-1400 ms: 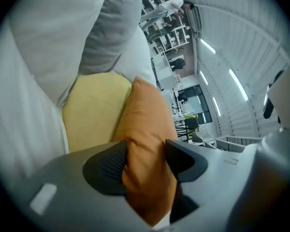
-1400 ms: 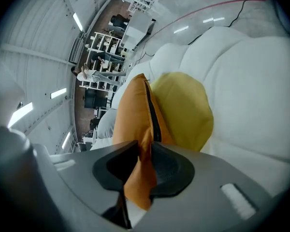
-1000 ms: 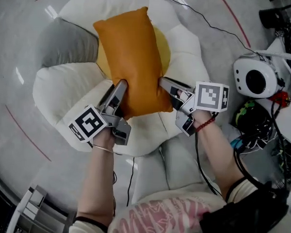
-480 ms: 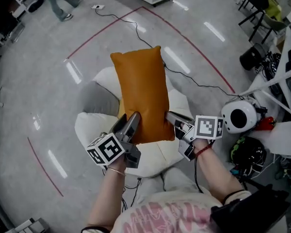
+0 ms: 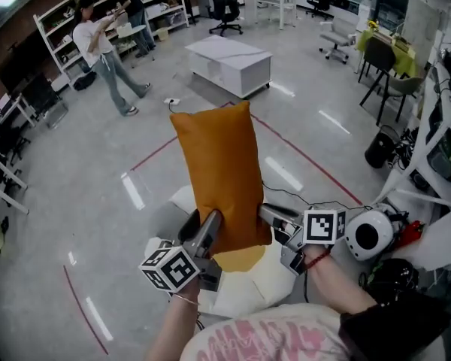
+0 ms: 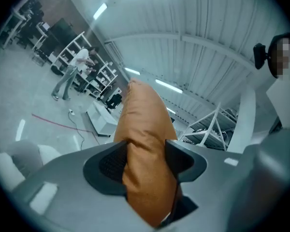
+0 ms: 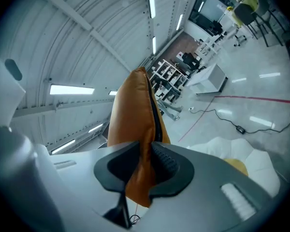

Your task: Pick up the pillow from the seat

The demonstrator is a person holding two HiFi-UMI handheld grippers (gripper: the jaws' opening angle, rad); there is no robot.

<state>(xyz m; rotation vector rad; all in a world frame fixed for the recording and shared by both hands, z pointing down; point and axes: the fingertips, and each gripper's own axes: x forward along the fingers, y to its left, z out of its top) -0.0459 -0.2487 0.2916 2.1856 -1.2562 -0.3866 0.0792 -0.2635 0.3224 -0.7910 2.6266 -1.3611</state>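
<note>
Head view: orange pillow (image 5: 219, 173), held upright in the air above the seat (image 5: 249, 286), a white lobed floor cushion with a yellow centre. The left gripper (image 5: 210, 230) is at the pillow's lower left edge and the right gripper (image 5: 273, 218) at its lower right edge. Behind are a white low table (image 5: 229, 65), a red line (image 5: 323, 173) on the grey floor and a person (image 5: 105, 55) beside shelving. Left gripper view: the jaws stand fairly wide, clamped on a thick fold of the pillow's lower part, both pads pressed into the fabric; the pillow rises straight ahead. Right gripper view: the jaws are closing, nearly together, pinching the thin seam edge at the pillow's lower corner; a dark zip line runs up the pillow's edge, and the seat's white lobes lie below at right.
</note>
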